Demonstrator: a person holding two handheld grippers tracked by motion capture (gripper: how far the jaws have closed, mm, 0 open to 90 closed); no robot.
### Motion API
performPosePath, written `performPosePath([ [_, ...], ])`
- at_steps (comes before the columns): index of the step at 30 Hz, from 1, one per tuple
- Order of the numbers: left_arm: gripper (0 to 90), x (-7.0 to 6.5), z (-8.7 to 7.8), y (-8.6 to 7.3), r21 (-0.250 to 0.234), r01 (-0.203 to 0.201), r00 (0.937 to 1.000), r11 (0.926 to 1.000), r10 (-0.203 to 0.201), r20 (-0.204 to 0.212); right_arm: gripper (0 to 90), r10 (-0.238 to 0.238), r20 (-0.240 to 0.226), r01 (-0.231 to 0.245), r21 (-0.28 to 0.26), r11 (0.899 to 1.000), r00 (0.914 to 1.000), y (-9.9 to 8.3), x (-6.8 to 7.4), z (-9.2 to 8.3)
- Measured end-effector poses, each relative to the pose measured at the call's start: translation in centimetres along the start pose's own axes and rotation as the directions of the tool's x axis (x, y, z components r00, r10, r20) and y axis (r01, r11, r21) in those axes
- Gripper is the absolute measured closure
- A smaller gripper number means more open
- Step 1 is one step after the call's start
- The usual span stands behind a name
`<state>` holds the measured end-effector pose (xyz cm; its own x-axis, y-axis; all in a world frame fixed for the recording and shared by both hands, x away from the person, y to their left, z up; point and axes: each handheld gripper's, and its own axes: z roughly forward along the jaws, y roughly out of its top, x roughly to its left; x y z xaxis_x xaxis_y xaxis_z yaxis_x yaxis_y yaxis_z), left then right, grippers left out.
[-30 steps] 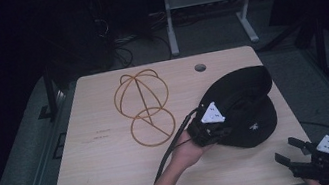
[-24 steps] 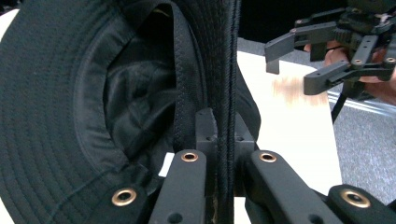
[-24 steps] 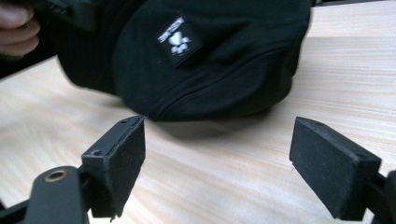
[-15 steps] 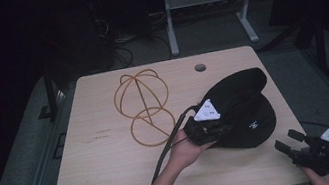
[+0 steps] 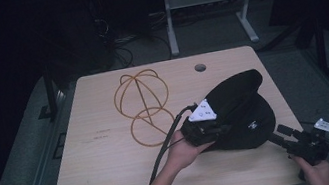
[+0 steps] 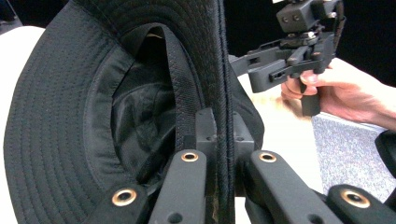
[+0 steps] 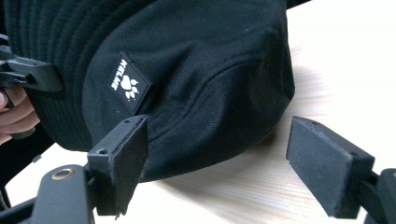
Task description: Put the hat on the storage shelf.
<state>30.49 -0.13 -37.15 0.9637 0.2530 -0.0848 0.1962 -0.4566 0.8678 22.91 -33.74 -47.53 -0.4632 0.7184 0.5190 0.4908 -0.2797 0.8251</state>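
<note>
Black bucket hat (image 5: 241,110) is held at the table's (image 5: 116,181) right side — its brim is clamped between the closed jaws of the left gripper (image 5: 204,129), crown resting on the wood. The right gripper (image 5: 286,135) is seen just beside the crown, jaws spread wide, nothing between them. A wire hat stand (image 5: 141,104) lies apart, to the left.

Free room and obstacles. The black hat (image 5: 241,110) fills the table's (image 5: 116,181) right-hand part, pinched at its brim by the left gripper (image 5: 199,130). The right gripper (image 5: 281,134), jaws apart, stands just beside the hat's crown, apparently not touching. The wire hat stand (image 5: 141,104) blocks the middle rear. The left and near stretches of tabletop lie open for passage.
</note>
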Motion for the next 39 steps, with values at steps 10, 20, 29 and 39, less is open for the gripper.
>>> performPosePath([
  [10, 86.8, -0.3, 0.0, -0.1, -0.003, 0.003, 0.9997, 1.0000, -0.003, 0.023, 27.7, 0.064, -0.038, -0.063, 0.012, 0.998, 0.9972, 0.0, -0.8, 0.8],
  [20, 86.9, -0.5, -0.1, -0.1, 0.010, -0.008, 0.9995, 0.9999, 0.008, 0.031, 62.4, 0.076, -0.052, -0.077, -0.013, 0.997, 0.9958, -0.1, -0.7, 1.6],
  [29, 86.8, -1.0, 0.2, -0.5, 0.042, -0.040, 0.9989, 0.9983, 0.039, 0.026, 87.3, 0.028, -0.042, -0.027, 0.016, 1.000, 0.9987, 0.0, -0.3, 1.6],
  [39, 86.4, -1.1, -0.5, -0.6, 0.061, -0.048, 0.9988, 0.9970, 0.048, 0.002, 88.7, -0.005, -0.048, 0.005, -0.006, 1.000, 0.9989, 1.0, 0.4, 1.1],
])
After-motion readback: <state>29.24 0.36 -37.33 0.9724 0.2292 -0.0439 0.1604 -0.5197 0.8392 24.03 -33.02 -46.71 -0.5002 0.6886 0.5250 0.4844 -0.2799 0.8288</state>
